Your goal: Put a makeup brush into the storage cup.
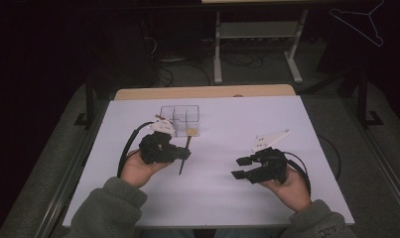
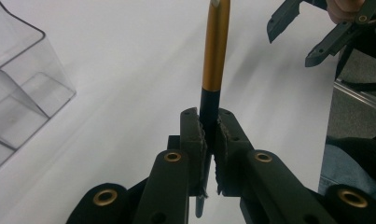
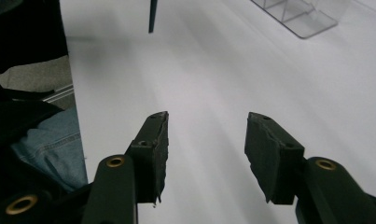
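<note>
Above the white tabletop (image 1: 297, 148), a black-and-gold brush (image 2: 214, 70) is clamped in the left tool (image 2: 210, 135); the right tool (image 3: 206, 149) is held apart, empty.

The brush (image 2: 215, 56) has a gold ferrule above a black handle. Both grippers — left (image 2: 210, 140) and right (image 3: 206, 154) — are black with brass-coloured rivets. The bench (image 1: 227, 198) is plain white, the organiser (image 1: 180, 119) clear and colourless, the sleeves (image 1: 105, 213) grey-green — no patterns.

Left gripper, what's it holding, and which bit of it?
The left gripper is shut on a brush, pinching its black handle just below the gold band. The right gripper holds nothing.
</note>
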A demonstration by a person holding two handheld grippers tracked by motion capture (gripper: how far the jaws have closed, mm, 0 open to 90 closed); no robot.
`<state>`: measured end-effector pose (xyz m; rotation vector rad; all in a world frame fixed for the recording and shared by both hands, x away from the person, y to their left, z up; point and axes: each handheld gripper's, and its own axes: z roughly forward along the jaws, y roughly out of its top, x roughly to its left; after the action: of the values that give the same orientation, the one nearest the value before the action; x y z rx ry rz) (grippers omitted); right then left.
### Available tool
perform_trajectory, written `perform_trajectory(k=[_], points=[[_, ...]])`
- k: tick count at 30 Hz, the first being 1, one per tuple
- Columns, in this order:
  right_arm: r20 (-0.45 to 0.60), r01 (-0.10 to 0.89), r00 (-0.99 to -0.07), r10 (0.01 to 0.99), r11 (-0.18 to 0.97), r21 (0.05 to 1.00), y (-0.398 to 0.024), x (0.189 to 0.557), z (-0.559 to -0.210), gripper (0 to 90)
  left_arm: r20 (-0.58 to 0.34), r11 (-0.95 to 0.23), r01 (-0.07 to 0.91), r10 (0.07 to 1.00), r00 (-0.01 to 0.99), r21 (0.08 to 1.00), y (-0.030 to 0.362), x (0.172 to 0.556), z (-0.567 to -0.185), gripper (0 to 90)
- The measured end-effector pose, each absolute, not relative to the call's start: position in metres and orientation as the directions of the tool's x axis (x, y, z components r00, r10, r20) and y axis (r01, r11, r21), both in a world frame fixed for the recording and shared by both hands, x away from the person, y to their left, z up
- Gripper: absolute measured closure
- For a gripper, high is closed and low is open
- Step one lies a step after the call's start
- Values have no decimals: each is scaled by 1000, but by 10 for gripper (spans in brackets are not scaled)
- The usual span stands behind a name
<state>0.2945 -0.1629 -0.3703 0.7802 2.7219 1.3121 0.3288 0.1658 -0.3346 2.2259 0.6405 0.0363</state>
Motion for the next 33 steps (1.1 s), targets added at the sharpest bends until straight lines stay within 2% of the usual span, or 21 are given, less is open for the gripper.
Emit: perform_trajectory(k=[18,25,33], points=[[172,467,-829,532,491,735,-195,289,-386,371,-170,-529,449,493,854,721,174,348,-315,830],[159,488,-799,579,471,735,-205,288,-393,288,-158,-520,448,508,847,727,178,354,-306,830],[171,509,-777,605,445,737,-212,288,-396,257,-157,-502,457,529,834,734,181,366,-298,830]])
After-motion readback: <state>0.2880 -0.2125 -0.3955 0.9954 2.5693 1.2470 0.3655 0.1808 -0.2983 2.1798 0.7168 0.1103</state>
